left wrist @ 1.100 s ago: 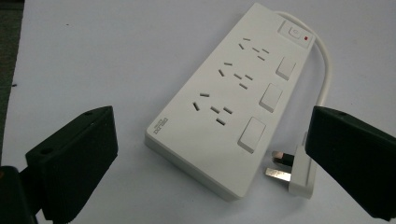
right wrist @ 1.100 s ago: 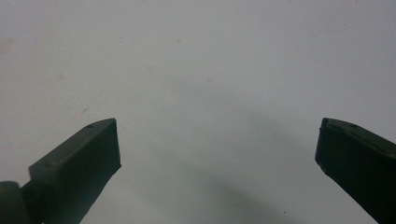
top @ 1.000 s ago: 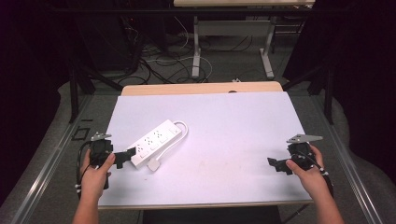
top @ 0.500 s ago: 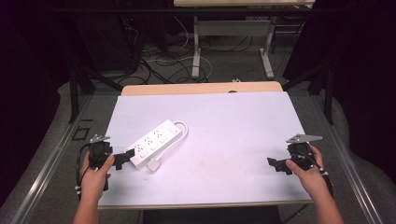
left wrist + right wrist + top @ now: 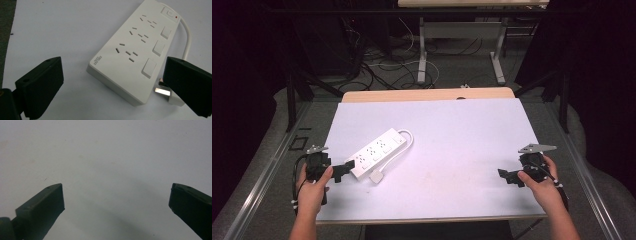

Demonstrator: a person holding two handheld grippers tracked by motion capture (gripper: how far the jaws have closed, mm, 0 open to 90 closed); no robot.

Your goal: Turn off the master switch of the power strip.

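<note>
Power strip (image 5: pixel 377 152), white, lying flat and slantwise on the left half of the white table (image 5: pixel 452 130), its near end towards the person's left hand and its switch end pointing away towards the table's middle. Left gripper (image 5: pixel 343 170), held in the left hand (image 5: pixel 312 187) at the table's near left edge, with its two black jaws spread wide and aimed at the strip's near end; from the high view they stand just beside that end, and the left gripper view shows the end lying between them without either jaw plainly touching it. Three socket groups run along the strip's top face, each with a rocker switch beside it, and all the sockets are unoccupied. Cable (image 5: pixel 187 37), white, curving out from the far end and looping back to the plug (image 5: pixel 166 92), which lies on the table just beside the strip's near corner, its metal pins showing. Right gripper (image 5: pixel 507 176), held in the right hand (image 5: pixel 544 190) near the table's near right edge, well apart from the strip, jaws likewise spread wide over bare white surface.
</note>
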